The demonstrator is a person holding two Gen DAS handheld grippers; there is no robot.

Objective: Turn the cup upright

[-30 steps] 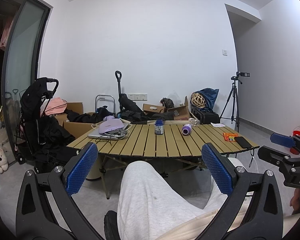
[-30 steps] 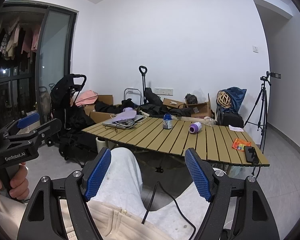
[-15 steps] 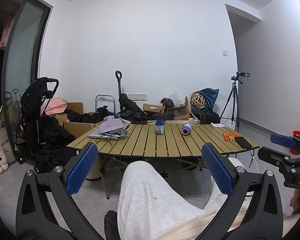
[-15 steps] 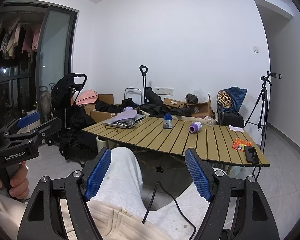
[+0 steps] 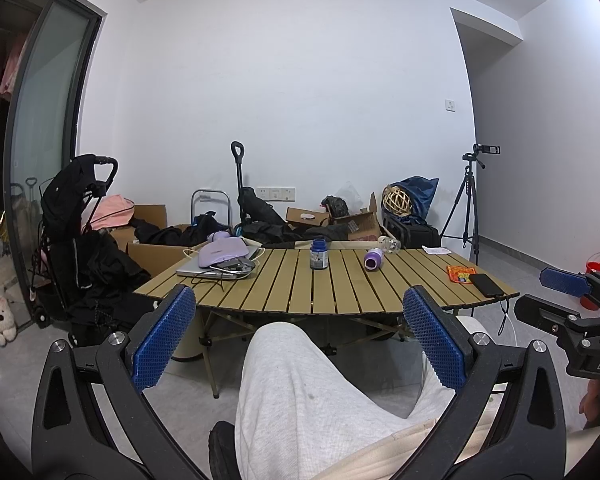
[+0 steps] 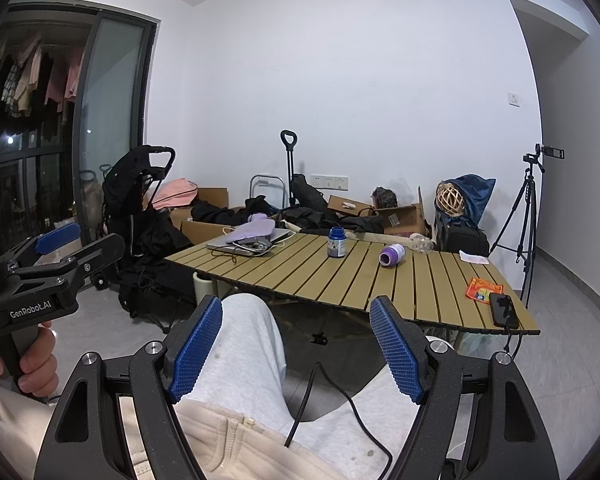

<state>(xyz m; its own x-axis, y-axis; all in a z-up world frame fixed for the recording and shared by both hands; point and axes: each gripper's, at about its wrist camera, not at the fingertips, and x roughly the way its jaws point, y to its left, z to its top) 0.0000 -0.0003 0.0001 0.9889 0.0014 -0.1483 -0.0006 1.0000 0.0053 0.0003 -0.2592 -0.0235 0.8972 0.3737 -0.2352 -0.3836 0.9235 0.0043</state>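
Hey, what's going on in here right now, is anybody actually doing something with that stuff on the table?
Not yet. A seated person holds a left gripper and a right gripper above their lap, both open and empty, well short of the slatted table. The purple cup lies on its side there, untouched, beside an upright blue bottle. A laptop and a phone also sit on the table.

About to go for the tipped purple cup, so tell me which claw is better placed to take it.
Right, marginally. The small purple cup lies on its side on the slatted wooden table, right of the upright blue jar. Both the right claw and left claw are open, empty, and off the table.
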